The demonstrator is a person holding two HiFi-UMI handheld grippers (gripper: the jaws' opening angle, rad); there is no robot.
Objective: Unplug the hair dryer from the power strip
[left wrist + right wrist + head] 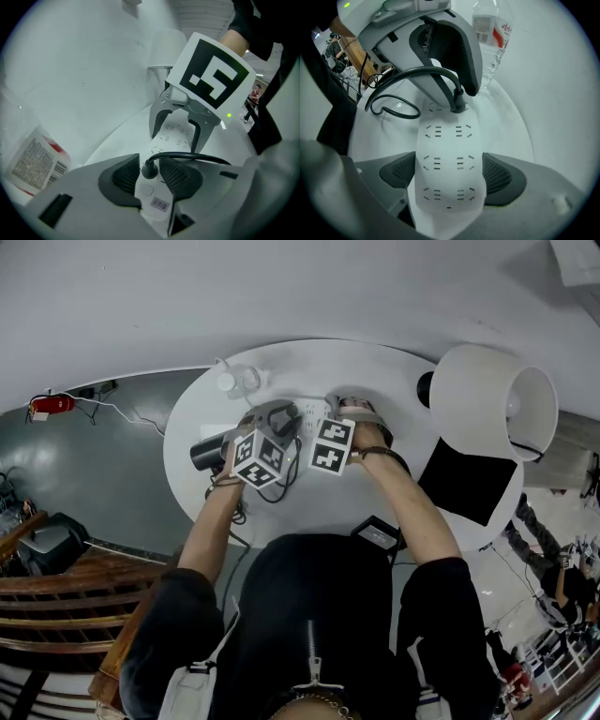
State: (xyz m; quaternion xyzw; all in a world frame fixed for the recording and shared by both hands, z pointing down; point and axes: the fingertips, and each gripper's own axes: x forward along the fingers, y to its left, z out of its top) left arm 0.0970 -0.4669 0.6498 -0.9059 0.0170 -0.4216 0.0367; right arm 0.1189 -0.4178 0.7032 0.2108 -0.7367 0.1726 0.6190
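- Left gripper view: left gripper (151, 174) clamps the plug (149, 168), still seated in the strip (174, 133).
- Right gripper (447, 177) grips the strip's end.
- Dryer (208, 452) lies on the table (309, 357), beside the left gripper.

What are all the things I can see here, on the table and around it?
table: one, white, round, beneath everything
power strip: one, white, mid-table
plug: one, black with black cord, seated in the power strip
hair dryer: one, black, table's left edge
water bottle: one, clear with red-and-white label, beyond the strip
lamp: one, white shade, table's right side
flat panel: one, black, below the lamp
small box: one, black with pale top, table's near edge
red object: one, on the floor at left
left gripper: one, grey, closed on the plug
right gripper: one, grey, clamping the power strip's sides
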